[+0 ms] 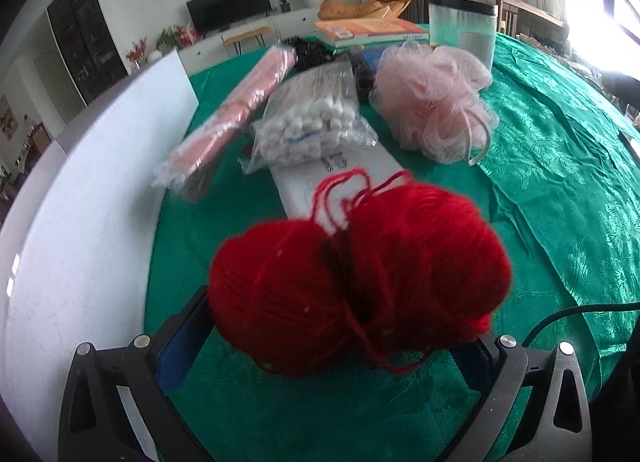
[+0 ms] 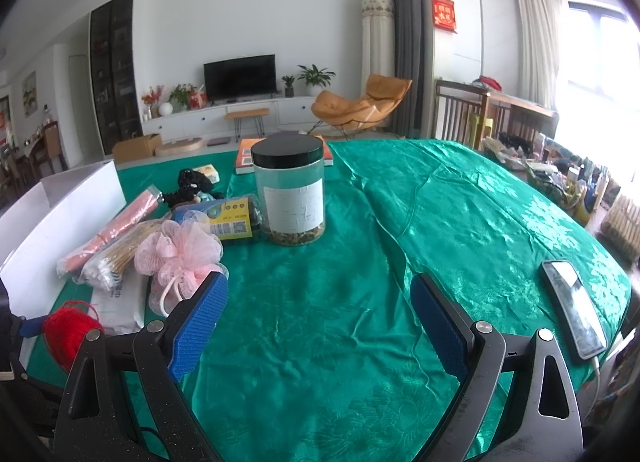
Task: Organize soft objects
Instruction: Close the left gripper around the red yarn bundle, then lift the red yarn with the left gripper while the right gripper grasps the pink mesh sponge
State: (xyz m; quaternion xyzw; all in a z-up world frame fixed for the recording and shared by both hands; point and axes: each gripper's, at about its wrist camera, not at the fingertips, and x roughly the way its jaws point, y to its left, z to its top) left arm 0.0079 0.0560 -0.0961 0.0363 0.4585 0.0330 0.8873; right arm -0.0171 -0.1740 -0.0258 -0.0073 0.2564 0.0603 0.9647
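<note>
My left gripper (image 1: 336, 326) is shut on a ball of red yarn (image 1: 360, 278) and holds it above the green tablecloth (image 1: 560, 181); the yarn also shows in the right wrist view (image 2: 70, 332). A pink mesh bath pouf (image 1: 434, 101) lies beyond it and shows in the right wrist view (image 2: 180, 258). A bag of cotton swabs (image 1: 312, 121) and a pink wrapped pack (image 1: 240, 109) lie left of the pouf. A white box (image 1: 80, 221) stands at the left. My right gripper (image 2: 320, 318) is open and empty over bare cloth.
A clear jar with a black lid (image 2: 290, 189) stands mid-table, with a yellow-labelled pack (image 2: 230, 223), a black object (image 2: 192, 181) and books (image 2: 248, 155) around it. A phone (image 2: 572, 314) lies at the right edge. White paper (image 1: 344, 169) lies under the swabs.
</note>
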